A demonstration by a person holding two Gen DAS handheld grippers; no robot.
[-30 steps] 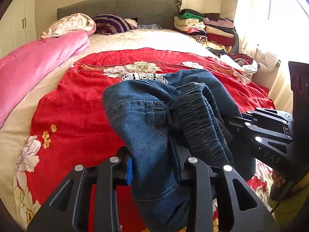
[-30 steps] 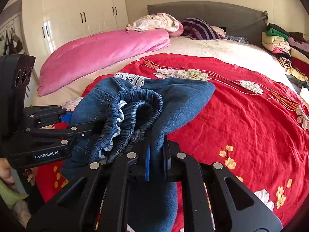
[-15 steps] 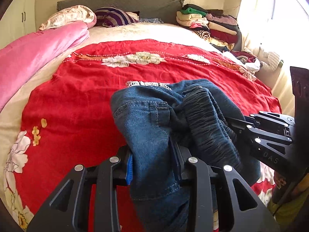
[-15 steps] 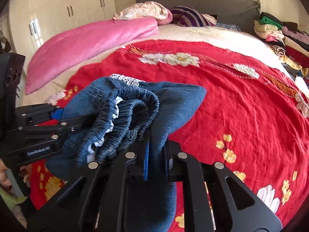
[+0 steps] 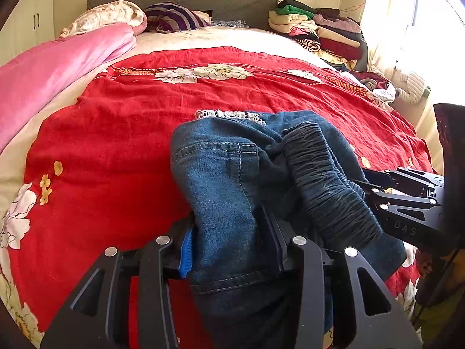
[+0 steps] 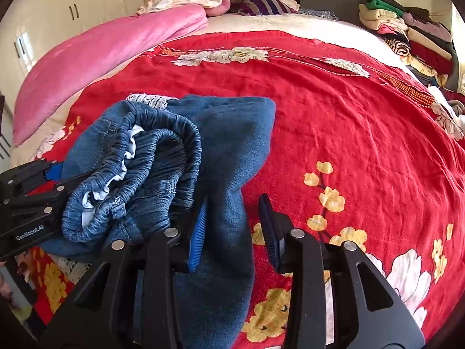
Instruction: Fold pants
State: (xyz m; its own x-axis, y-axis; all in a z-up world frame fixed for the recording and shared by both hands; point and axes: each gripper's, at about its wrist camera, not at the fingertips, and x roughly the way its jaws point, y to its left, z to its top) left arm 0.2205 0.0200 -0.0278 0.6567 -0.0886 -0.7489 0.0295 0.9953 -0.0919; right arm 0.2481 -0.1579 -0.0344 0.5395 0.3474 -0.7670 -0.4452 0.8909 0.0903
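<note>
Two grippers are setting the folded pants (image 6: 226, 145) down near the bed's (image 6: 363, 133) foot edge; right gripper (image 6: 235, 226) fingers have just been opening, denim loose between them, left gripper (image 5: 232, 244) fingers also easing apart around the denim. Next, I judge: withdraw, then smooth.

Bed (image 5: 203, 36) under a red flowered cover (image 5: 116, 133); on that cover, bunched blue pants (image 5: 232, 180); beside the cover, a pink quilt (image 5: 52, 67); beyond it, pillows (image 5: 171, 17) and stacked folded clothes (image 5: 316, 33).

Pants (image 5: 223, 180): blue denim, white lace hem. Bedspread (image 5: 116, 133): red, white and yellow flowers. Quilt (image 6: 110, 49): pink. Pillow (image 6: 258, 3): purple-striped.
</note>
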